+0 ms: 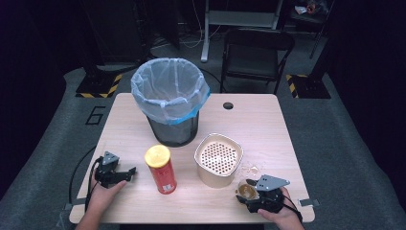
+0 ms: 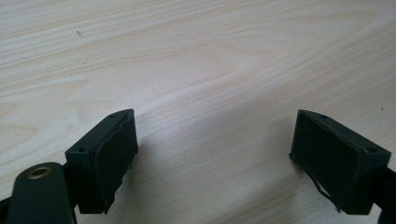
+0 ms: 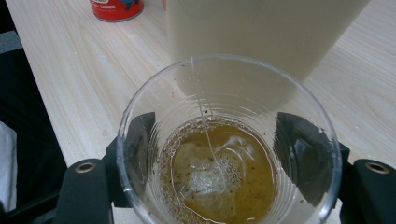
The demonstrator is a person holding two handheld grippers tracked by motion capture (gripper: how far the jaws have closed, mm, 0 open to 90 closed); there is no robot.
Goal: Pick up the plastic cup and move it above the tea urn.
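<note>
Dark flooring surrounds the pale wooden table (image 1: 268,124) in the high view, where we note the right gripper (image 1: 253,190) at a clear plastic cup (image 1: 247,190) beside the beige strainer tub (image 1: 218,160). Left gripper view: left gripper (image 2: 212,154) jaws spread over bare wood. Right gripper view: both jaws flank the cup of amber liquid; whether they press it we cannot tell.

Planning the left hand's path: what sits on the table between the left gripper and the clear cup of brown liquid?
In the high view, between the left gripper and the clear cup stand the red canister and then the beige strainer tub; otherwise bare table.
</note>
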